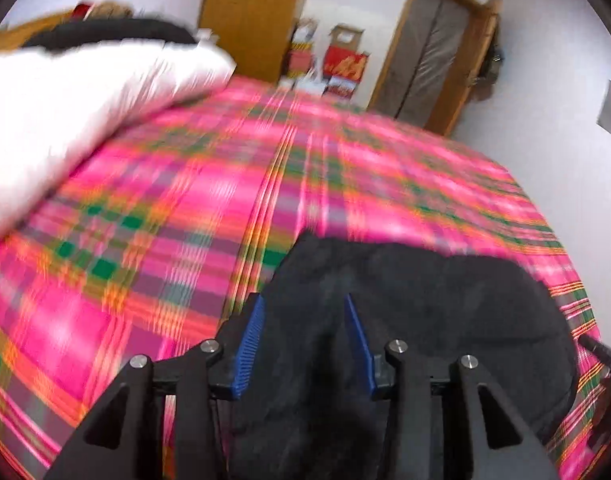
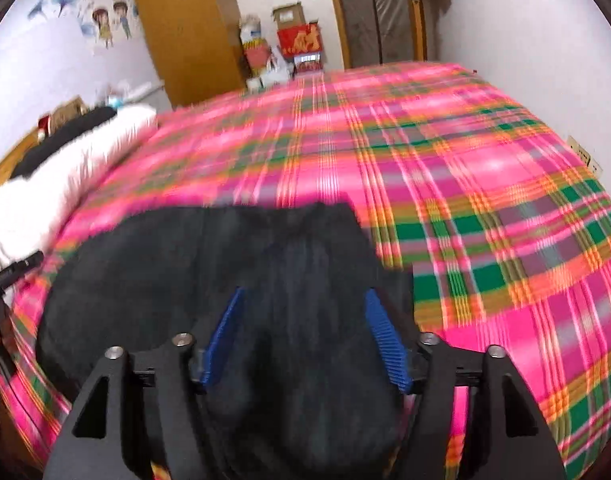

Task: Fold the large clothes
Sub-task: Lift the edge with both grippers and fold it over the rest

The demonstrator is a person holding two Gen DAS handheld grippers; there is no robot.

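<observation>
left gripper (image 1: 301, 312): tilted down, jaws part-spread over black garment (image 1: 405, 320), grip unclear | right gripper (image 2: 303, 308): tilted down, jaws wide, garment between | garment: plaid bedspread (image 1: 145, 200), 6 o'clock | right view only: wall stickers (image 2: 105, 24), 10 o'clock

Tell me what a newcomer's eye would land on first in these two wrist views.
The loud pink plaid bedspread fills both views. A black garment lies bunched on its near edge, right under both sets of blue fingers. A white pillow sits at the far left of the bed.
</observation>
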